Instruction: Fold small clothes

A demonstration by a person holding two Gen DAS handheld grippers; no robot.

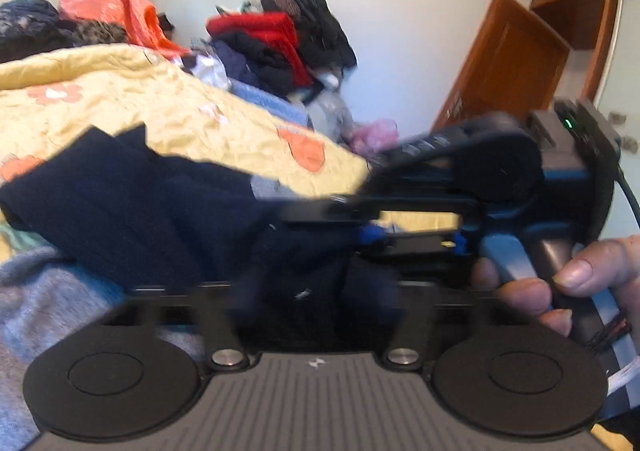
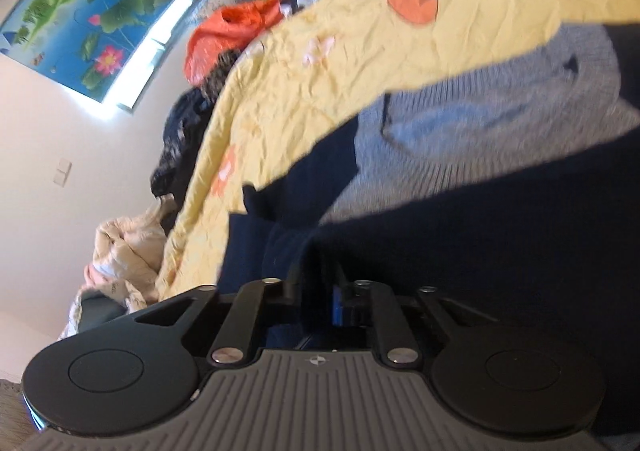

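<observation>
A navy garment point(image 1: 120, 203) is draped in loose folds over a grey knit sweater point(image 1: 40, 303) on the bed. My left gripper point(image 1: 304, 291) has its linkage spread wide and stands open, with navy cloth bunched in the gap; its fingertips are blurred. My right gripper point(image 1: 344, 207) reaches in from the right in a person's hand point(image 1: 560, 291), fingers close together on the navy cloth. In the right wrist view the right gripper point(image 2: 320, 291) has its arms drawn in and is shut on the edge of the navy garment point(image 2: 480, 235), above the grey sweater point(image 2: 460, 131).
A yellow quilt point(image 1: 160, 111) with orange flowers covers the bed. Behind it lie an orange garment point(image 1: 116, 7) and a heap of red and dark clothes point(image 1: 280, 43) against the white wall. A wooden door point(image 1: 500, 71) stands at the right.
</observation>
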